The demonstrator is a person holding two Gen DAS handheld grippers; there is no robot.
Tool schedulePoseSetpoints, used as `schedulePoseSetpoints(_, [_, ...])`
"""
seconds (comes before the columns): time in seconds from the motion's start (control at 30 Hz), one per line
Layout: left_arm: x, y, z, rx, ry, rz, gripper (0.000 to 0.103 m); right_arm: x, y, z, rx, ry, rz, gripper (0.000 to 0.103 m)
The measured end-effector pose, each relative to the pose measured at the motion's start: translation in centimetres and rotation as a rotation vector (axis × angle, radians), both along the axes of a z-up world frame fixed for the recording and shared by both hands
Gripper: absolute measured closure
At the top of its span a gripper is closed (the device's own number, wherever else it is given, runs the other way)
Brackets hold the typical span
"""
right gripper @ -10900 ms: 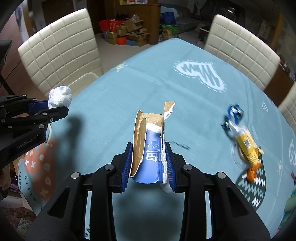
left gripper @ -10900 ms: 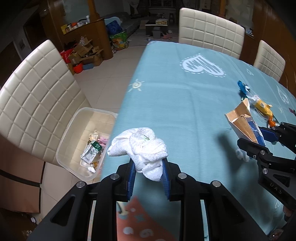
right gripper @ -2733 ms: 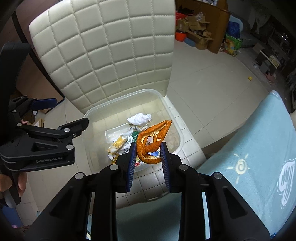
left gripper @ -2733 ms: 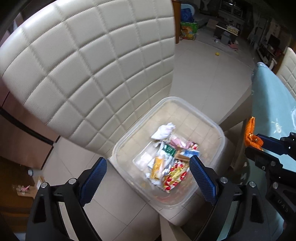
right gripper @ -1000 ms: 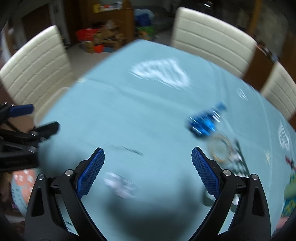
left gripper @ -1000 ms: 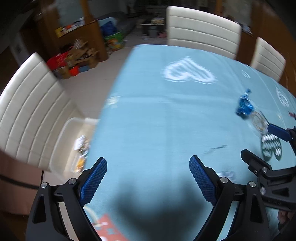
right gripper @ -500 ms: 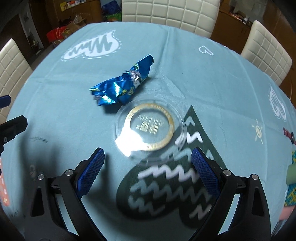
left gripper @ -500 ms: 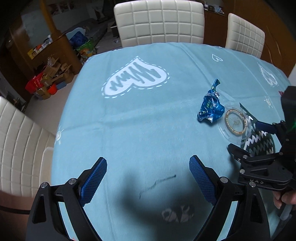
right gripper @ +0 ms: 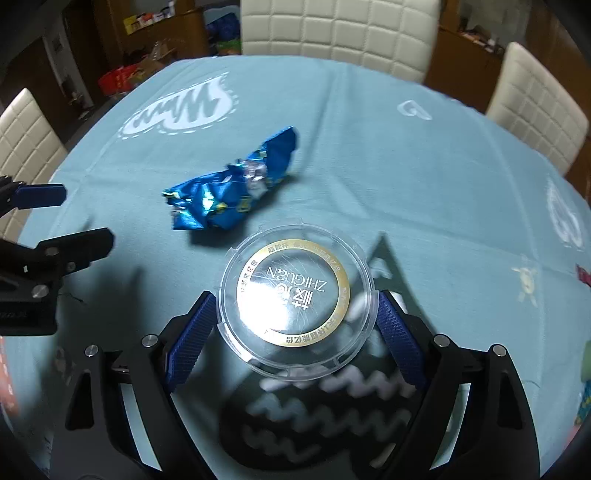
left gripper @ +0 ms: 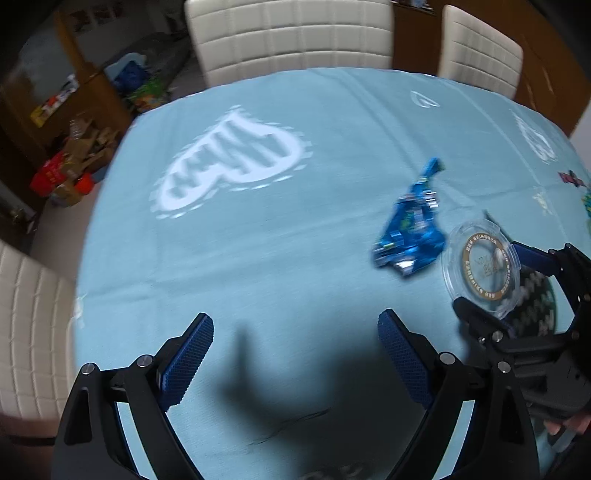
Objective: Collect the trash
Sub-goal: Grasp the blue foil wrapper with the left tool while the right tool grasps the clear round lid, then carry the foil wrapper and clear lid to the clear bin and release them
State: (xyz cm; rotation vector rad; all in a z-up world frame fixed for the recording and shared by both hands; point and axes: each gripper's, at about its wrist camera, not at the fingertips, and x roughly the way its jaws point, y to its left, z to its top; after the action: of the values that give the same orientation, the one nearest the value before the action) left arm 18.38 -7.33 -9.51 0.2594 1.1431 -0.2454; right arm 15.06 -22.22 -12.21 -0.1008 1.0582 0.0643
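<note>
Moved closer than half a second ago: right gripper (right gripper: 291, 326) spread wide around one clear plastic lid (right gripper: 295, 304), pads not visibly touching. Left gripper (left gripper: 295, 354) wide, empty. One blue wrapper (right gripper: 231, 190) just beside lid, mid-tablecloth (right gripper: 406, 166). Three white chairs (right gripper: 340, 33) at edges.

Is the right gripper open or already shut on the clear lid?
Open: the right gripper straddles the clear lid, which lies flat on the tablecloth.

cream chairs (right gripper: 334, 31) | blue tablecloth (left gripper: 229, 229) (white heart print) | cardboard boxes (left gripper: 79, 147)
</note>
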Motion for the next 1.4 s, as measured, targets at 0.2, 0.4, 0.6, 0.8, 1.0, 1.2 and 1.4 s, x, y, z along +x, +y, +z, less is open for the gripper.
schedulePoseSetpoints(0.2, [0.6,-5.5,-0.5,0.008,-0.009,-0.128,0.015,-1.0,-3.7,0.4,-0.008,0.000,-0.081,0.017])
schedulePoseSetpoints(0.4, [2.5,-8.3,-1.4,-0.013,-0.010,-0.158,0.031,-0.9,-6.0,0.3,0.061,0.006,-0.131,0.016])
schedulePoseSetpoints(0.6, [3.1,-8.0,-1.4,-0.002,0.011,-0.170,0.069,-0.4,-5.3,0.3,0.073,-0.002,-0.121,0.016])
schedulePoseSetpoints(0.8, [1.4,-5.9,-0.7,0.002,-0.008,-0.143,0.073,-0.7,-2.5,0.9,0.072,-0.005,-0.061,0.016])
schedulePoseSetpoints(1.0, [-0.5,-2.2,0.7,0.009,-0.037,-0.082,0.073,-1.4,0.9,2.4,0.054,-0.025,0.014,0.016])
schedulePoseSetpoints(1.2, [-2.5,2.0,2.4,0.016,-0.068,-0.002,0.073,-2.2,5.0,4.0,0.040,-0.047,0.097,0.016])
schedulePoseSetpoints(1.4, [-4.6,6.7,2.7,0.005,-0.064,0.080,0.073,-3.3,9.6,4.6,0.027,-0.048,0.184,0.016])
